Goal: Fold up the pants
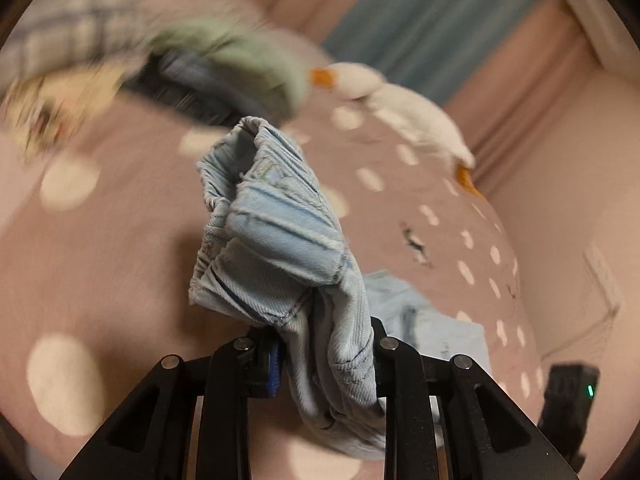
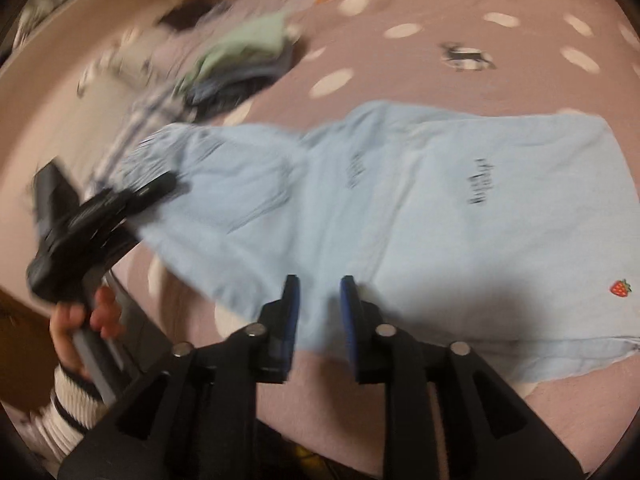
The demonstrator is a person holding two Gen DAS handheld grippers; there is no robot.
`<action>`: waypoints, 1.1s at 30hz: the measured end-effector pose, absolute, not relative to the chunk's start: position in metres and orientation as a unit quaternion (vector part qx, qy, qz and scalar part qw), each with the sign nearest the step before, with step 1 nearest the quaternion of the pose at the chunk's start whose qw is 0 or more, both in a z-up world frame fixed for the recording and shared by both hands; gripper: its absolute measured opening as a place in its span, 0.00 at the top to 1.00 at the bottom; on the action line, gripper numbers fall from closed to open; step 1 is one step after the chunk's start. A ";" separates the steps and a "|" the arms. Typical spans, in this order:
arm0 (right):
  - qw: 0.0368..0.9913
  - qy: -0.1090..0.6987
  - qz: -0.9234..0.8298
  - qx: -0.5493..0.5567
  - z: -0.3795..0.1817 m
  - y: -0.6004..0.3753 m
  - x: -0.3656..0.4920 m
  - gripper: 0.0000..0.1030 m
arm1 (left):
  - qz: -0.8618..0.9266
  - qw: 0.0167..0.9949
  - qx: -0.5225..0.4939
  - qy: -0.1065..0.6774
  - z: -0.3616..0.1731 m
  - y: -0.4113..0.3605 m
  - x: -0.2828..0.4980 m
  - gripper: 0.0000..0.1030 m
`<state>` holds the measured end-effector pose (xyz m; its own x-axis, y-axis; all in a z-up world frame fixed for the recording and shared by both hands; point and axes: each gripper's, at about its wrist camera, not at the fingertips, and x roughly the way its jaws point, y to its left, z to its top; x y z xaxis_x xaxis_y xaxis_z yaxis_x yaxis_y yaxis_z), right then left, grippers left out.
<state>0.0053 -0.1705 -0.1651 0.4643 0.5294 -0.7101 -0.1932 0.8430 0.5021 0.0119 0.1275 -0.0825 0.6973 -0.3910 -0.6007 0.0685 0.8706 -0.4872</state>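
Observation:
Light blue denim pants (image 2: 420, 216) lie spread across a mauve bedspread (image 2: 460, 16) with white dots; a small strawberry patch (image 2: 620, 288) sits near the right hem. My left gripper (image 1: 326, 354) is shut on the bunched waistband (image 1: 276, 224) of the pants, lifted above the bed. In the right wrist view the left gripper (image 2: 160, 188) holds the waistband end at the left. My right gripper (image 2: 320, 292) is open and empty, its blue pads just above the near edge of the pants.
A blurred pile of folded clothes (image 1: 208, 68) lies at the far left of the bed, also in the right wrist view (image 2: 240, 60). A white plush goose (image 1: 400, 108) lies at the back. A striped pink and blue wall (image 1: 440, 16) stands behind.

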 end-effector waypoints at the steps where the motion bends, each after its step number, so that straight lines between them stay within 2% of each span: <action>1: 0.835 0.466 0.209 0.204 -0.168 -0.183 0.008 0.70 | -0.134 0.901 -0.199 0.361 -0.073 0.116 0.012 0.76; 3: 0.834 0.460 0.197 0.234 -0.172 -0.197 0.008 0.66 | -0.152 0.909 -0.161 0.353 -0.059 0.091 0.012 0.76; 6: 0.823 0.452 0.182 0.292 -0.180 -0.218 0.009 0.54 | -0.176 0.913 -0.114 0.349 -0.051 0.056 0.015 0.76; 8: 0.811 0.446 0.175 0.337 -0.185 -0.238 0.003 0.39 | -0.188 0.913 -0.085 0.352 -0.051 0.033 0.017 0.76; 9: 0.805 0.444 0.167 0.357 -0.188 -0.244 0.001 0.34 | -0.195 0.911 -0.073 0.356 -0.053 0.023 0.018 0.76; 13: 0.760 0.416 0.180 0.465 -0.200 -0.269 -0.002 0.31 | -0.225 0.899 -0.034 0.374 -0.063 -0.014 0.023 0.76; 15: 0.735 0.395 0.195 0.516 -0.203 -0.274 0.000 0.24 | -0.243 0.890 -0.014 0.385 -0.070 -0.033 0.023 0.73; 16: 0.718 0.381 0.203 0.546 -0.206 -0.279 0.004 0.21 | -0.248 0.885 -0.002 0.393 -0.074 -0.042 0.024 0.67; 17: 0.699 0.366 0.209 0.577 -0.209 -0.283 0.006 0.17 | -0.250 0.880 0.012 0.404 -0.081 -0.052 0.025 0.56; 19: 0.663 0.338 0.222 0.630 -0.217 -0.290 0.009 0.13 | -0.251 0.868 0.036 0.427 -0.097 -0.065 0.026 0.41; 21: 0.649 0.332 0.220 0.648 -0.220 -0.293 0.010 0.12 | -0.257 0.855 0.056 0.447 -0.112 -0.077 0.023 0.40; 26: 0.659 0.363 0.209 0.625 -0.219 -0.285 0.012 0.14 | -0.281 0.843 0.087 0.449 -0.120 -0.083 0.011 0.29; 31: 0.662 0.374 0.208 0.616 -0.216 -0.288 0.011 0.14 | -0.290 0.845 0.068 0.444 -0.111 -0.069 0.003 0.28; 33: 0.665 0.386 0.200 0.607 -0.216 -0.289 0.015 0.15 | -0.281 0.848 0.060 0.446 -0.107 -0.061 -0.004 0.19</action>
